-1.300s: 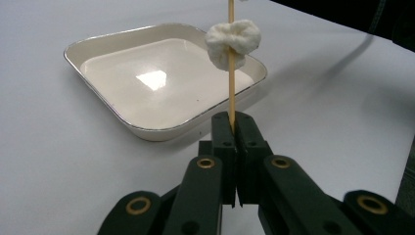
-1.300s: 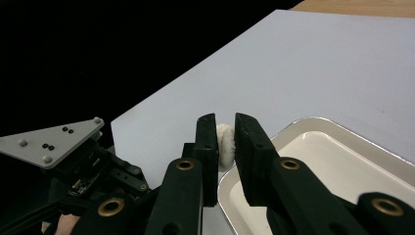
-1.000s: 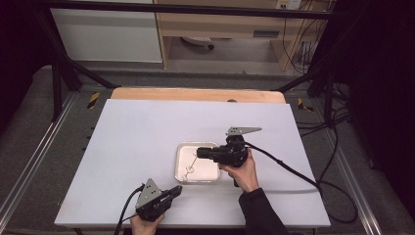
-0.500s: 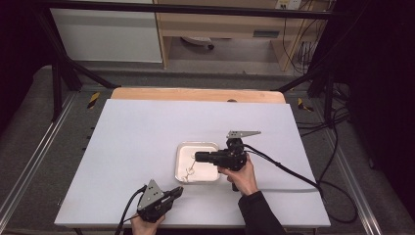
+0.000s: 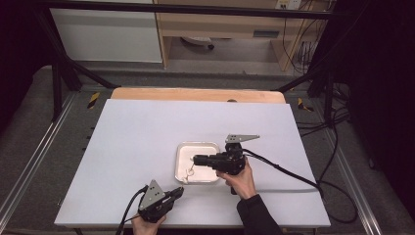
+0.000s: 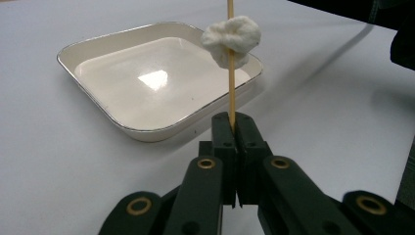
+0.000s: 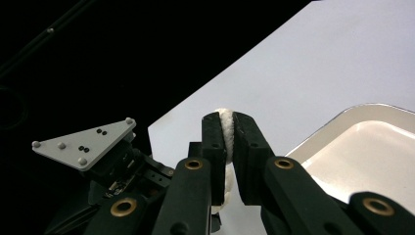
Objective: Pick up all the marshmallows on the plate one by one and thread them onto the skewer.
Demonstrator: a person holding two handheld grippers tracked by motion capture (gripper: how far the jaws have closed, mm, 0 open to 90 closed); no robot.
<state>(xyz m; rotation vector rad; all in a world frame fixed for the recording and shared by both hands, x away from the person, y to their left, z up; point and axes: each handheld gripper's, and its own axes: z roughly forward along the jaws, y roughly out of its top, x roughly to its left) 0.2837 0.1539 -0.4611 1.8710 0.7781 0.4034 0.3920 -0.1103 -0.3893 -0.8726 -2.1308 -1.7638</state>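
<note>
My left gripper (image 6: 234, 120) is shut on the lower end of a thin wooden skewer (image 6: 231, 93), which stands upright. A soft white lump (image 6: 231, 36) is threaded on it, above the near rim of a shallow white tray (image 6: 147, 83). In the high view the left gripper (image 5: 178, 191) sits at the table's front edge, with the lump (image 5: 188, 175) over the tray (image 5: 198, 145). My right gripper (image 5: 195, 159) points left over the tray, just above the skewer's top. Its jaws (image 7: 226, 122) are shut on a second white soft piece (image 7: 226, 128).
The tray sits on a white tabletop (image 5: 147, 132) with a wooden strip (image 5: 195, 94) at the far edge. The right gripper's cable (image 5: 293, 176) trails off to the right. The left gripper's grey plate (image 7: 83, 142) is below the right gripper.
The right gripper has shifted slightly left and toward the near side of the tray. The left gripper and its skewer have stayed still.
</note>
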